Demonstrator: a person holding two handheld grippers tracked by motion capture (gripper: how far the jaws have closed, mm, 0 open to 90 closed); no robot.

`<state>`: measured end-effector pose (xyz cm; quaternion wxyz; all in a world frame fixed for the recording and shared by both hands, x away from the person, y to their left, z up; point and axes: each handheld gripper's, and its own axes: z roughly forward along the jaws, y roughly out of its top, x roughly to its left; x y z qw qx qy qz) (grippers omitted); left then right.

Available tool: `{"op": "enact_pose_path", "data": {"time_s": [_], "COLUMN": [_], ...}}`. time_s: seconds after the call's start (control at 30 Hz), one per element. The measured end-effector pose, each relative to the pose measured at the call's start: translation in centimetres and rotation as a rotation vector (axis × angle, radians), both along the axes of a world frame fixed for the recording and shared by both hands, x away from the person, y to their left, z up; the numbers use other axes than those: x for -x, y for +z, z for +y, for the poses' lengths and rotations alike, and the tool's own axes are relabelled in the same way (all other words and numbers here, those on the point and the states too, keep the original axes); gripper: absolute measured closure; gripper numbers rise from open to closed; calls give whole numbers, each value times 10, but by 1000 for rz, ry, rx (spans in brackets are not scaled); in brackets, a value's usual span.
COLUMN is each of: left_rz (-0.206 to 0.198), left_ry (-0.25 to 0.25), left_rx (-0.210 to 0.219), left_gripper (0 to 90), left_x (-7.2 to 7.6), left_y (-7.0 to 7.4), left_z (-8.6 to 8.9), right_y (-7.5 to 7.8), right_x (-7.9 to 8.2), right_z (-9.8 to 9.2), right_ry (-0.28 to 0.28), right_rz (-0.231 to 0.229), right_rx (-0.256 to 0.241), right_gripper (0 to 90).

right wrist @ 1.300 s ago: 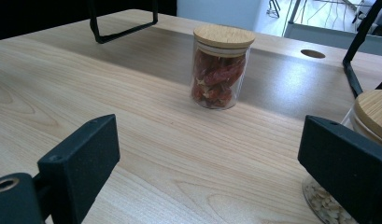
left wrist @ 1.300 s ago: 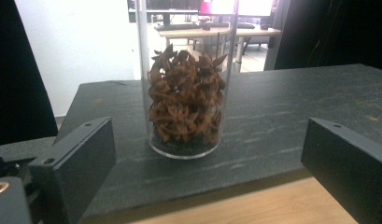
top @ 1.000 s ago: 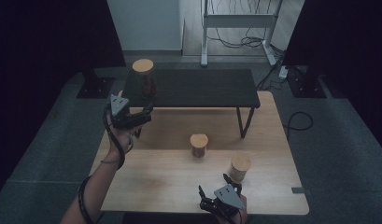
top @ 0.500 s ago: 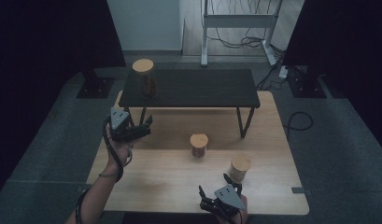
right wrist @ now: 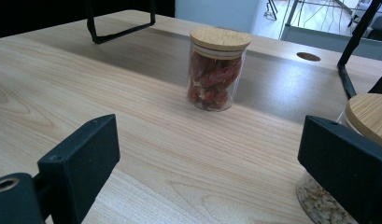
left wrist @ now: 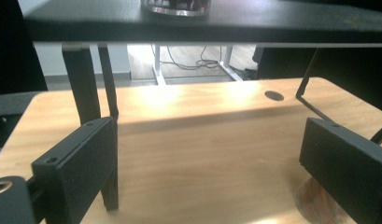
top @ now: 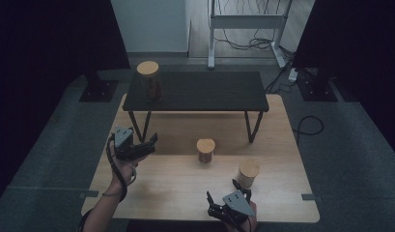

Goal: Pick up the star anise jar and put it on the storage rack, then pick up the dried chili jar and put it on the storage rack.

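Three glass jars with wooden lids are here. One point(top: 149, 80) stands on the left end of the black shelf point(top: 209, 91). A jar of red dried pieces point(top: 205, 150) point(right wrist: 217, 70) stands mid-table. A jar of pale nuts point(top: 248, 173) point(right wrist: 366, 122) stands to its right, just ahead of my right gripper point(top: 226, 194) point(right wrist: 209, 140), which is open and empty at the table's near edge. My left gripper point(top: 149, 145) point(left wrist: 207, 140) is open and empty near the table's left edge, in front of the shelf's left legs. In the left gripper view, the red jar's base point(left wrist: 314, 205) peeks out behind the right jaw.
The black shelf stands on thin metal legs point(top: 252, 127) across the back of the wooden table point(top: 171, 183). The table has a round cable hole point(left wrist: 274, 95). Dark screens and a white desk frame point(top: 243, 21) stand beyond, with cables on the floor.
My left gripper has come back from beside the jar on the shelf, down and toward the table's left edge. The right gripper and the jars have stayed put.
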<state>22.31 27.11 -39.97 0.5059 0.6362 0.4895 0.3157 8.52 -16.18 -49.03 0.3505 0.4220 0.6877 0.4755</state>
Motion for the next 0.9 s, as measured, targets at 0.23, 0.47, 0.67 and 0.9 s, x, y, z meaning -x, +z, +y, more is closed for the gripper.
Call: {"op": "enact_pose_path", "data": {"time_s": [0.23, 0.47, 0.67, 0.9], "left_rz": [38, 64, 76, 76], "left_ry": [-6, -13, -24, -37], "left_rx": [22, 20, 15, 32], "left_gripper": [39, 40, 40, 40], "left_x": [7, 14, 14, 14], "left_y": [-14, -30, -35, -39], "left_z": [4, 5, 5, 4], "right_y": [0, 0, -1, -1], "right_x": [0, -1, -2, -2], "right_z": [0, 1, 1, 2], "right_ry": [1, -1, -5, -13], "right_rz": [2, 6, 8, 9], "right_rx": [4, 4, 7, 8], "right_gripper": [51, 51, 51, 50]}}
